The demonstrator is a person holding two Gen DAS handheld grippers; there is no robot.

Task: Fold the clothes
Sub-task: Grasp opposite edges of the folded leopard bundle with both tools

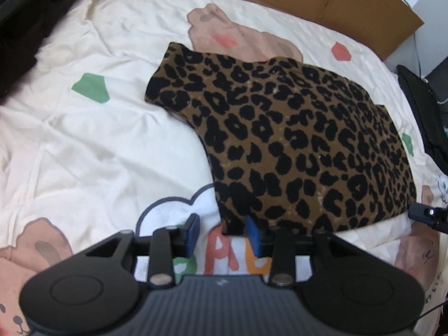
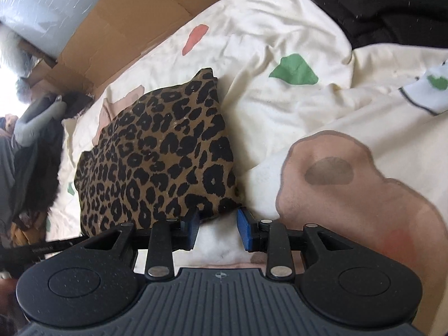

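Left gripper spread wide, empty, at the near hem of the leopard top, which lies flat on the bedsheet. Right gripper likewise. Risk: pinching sheet along with hem, dragging the fold crooked.

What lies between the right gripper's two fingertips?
Right wrist view: right gripper stands open; bare cream bedsheet fills the gap, the leopard-print garment edge just beyond.

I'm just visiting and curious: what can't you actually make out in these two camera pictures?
- Leopard-print garment: its near hem, left wrist view, hidden behind the left hand-held gripper.
- Same garment, right wrist view: its near edge disappears behind the right hand-held gripper.
- Dark clothes: cut off by the top edge.
- Clutter at the left edge: too blurred to identify.
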